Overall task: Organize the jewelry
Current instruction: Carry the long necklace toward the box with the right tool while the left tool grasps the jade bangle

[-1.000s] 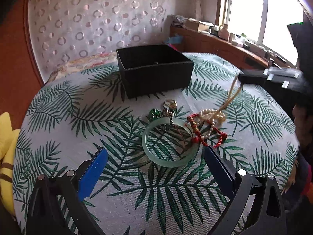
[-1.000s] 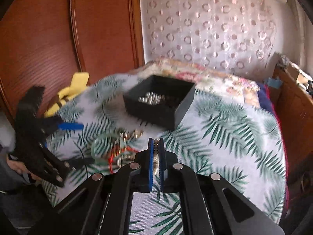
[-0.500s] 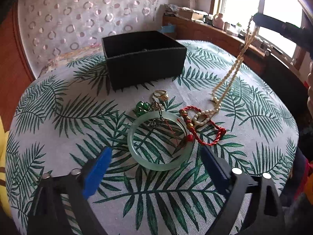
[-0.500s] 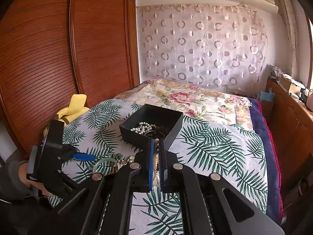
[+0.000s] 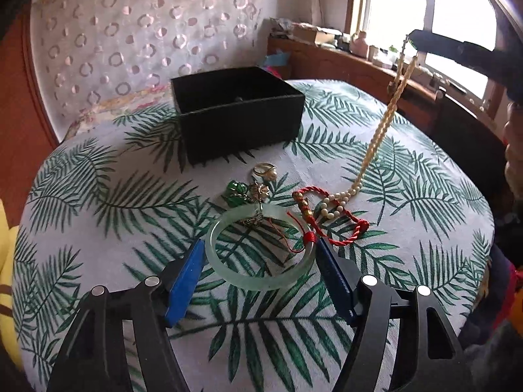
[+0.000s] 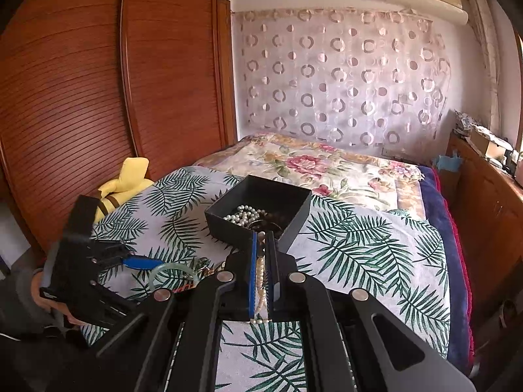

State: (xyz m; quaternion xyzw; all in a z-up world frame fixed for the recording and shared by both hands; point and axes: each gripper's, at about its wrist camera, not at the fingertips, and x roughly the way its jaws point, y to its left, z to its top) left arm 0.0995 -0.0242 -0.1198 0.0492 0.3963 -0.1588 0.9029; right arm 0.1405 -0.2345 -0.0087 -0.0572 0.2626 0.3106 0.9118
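Observation:
A pale green jade bangle (image 5: 261, 245) lies on the leaf-print tablecloth (image 5: 98, 196). My left gripper (image 5: 260, 250) is open, its blue fingers on either side of the bangle. My right gripper (image 6: 261, 240) is shut on a cream bead necklace (image 6: 260, 281) and holds it high. In the left wrist view the necklace (image 5: 379, 137) hangs from the right gripper (image 5: 412, 37), its lower end on the cloth by a red cord bracelet (image 5: 340, 219). A black box (image 5: 235, 111) stands behind; the right wrist view shows the box (image 6: 228, 222) with pearls (image 6: 243, 217) inside.
A green charm (image 5: 237, 191), a ring (image 5: 264, 170) and small metal pendants (image 5: 260, 192) lie between bangle and box. A yellow plush (image 6: 126, 179) sits at the table's left edge. A flowered bed (image 6: 327, 166) lies behind, a wooden sideboard (image 5: 359, 65) to the right.
My right gripper has risen, lifting the bead necklace mostly off the cloth. My left gripper has moved forward until its open fingers flank the green bangle.

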